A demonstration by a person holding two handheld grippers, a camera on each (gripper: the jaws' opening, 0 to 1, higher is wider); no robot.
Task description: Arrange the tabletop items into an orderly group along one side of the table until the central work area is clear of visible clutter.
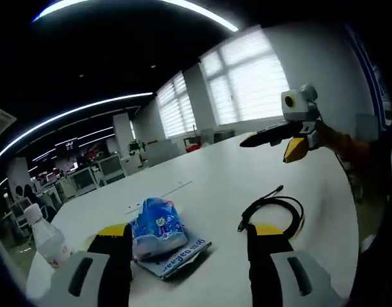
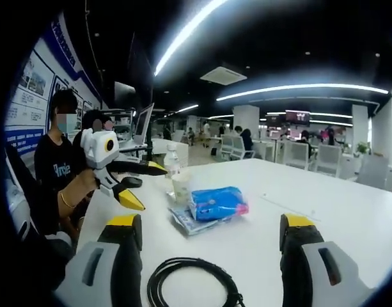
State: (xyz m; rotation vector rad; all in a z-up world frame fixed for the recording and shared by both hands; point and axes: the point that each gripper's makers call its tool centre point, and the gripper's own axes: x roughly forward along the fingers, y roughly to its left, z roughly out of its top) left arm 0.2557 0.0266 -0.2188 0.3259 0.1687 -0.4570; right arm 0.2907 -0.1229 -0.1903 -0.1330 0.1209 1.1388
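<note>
Just ahead of the left gripper (image 1: 189, 256), whose jaws stand wide apart and empty, lies the blue packet (image 1: 158, 230), nearer its left jaw; the right gripper (image 2: 205, 249), likewise spread and empty, sits over the black cable (image 2: 189, 281).

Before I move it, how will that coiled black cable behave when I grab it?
The black cable lies in a loose coil with a free plug end, so it is probably floppy and may uncoil when lifted. It looks thin, likely light, and should slide easily on the smooth white table.
</note>
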